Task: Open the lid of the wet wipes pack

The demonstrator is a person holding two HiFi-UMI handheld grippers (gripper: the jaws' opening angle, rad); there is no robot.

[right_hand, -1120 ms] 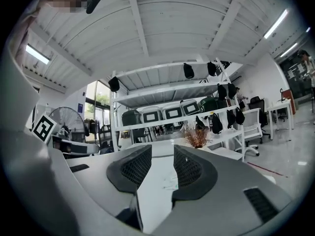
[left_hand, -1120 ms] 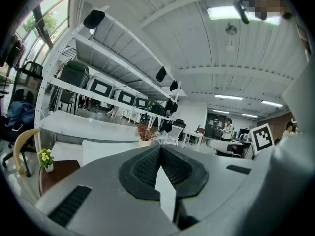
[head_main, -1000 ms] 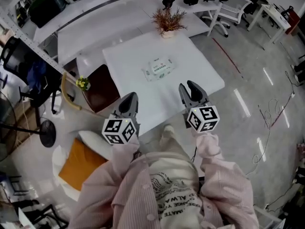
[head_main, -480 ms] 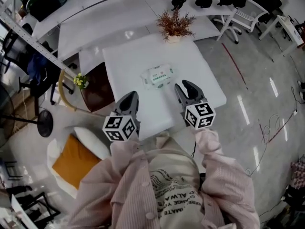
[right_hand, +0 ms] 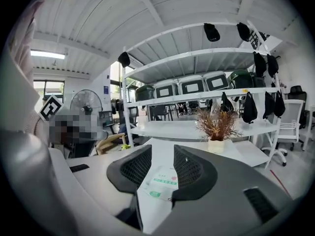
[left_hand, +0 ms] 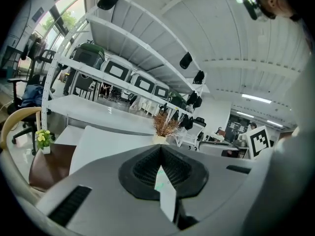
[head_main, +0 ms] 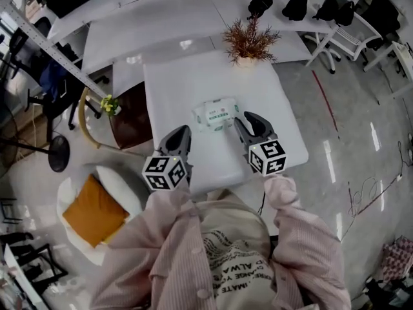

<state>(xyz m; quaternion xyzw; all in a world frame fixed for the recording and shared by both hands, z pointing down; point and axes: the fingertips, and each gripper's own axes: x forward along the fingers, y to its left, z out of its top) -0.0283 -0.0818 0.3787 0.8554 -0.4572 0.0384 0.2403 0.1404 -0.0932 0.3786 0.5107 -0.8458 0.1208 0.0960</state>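
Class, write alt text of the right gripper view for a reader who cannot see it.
The right tool, jaws apart, frames a wipes pack lying on a white table. Beyond stand a potted plant and white shelves holding bins.

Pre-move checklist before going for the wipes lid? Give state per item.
1. Flat, uncovered pack on table: ok.
2. Open right gripper: ok, jaws apart, pack in line ahead.
3. Open left gripper: not ok, jaws together, nothing between.
4. Hold on pack: not ok, neither gripper is on it.
5. Where the lid lifts: cannot tell, too small to make out.
6. Path free of plant: ok, it stands at the table's far edge.
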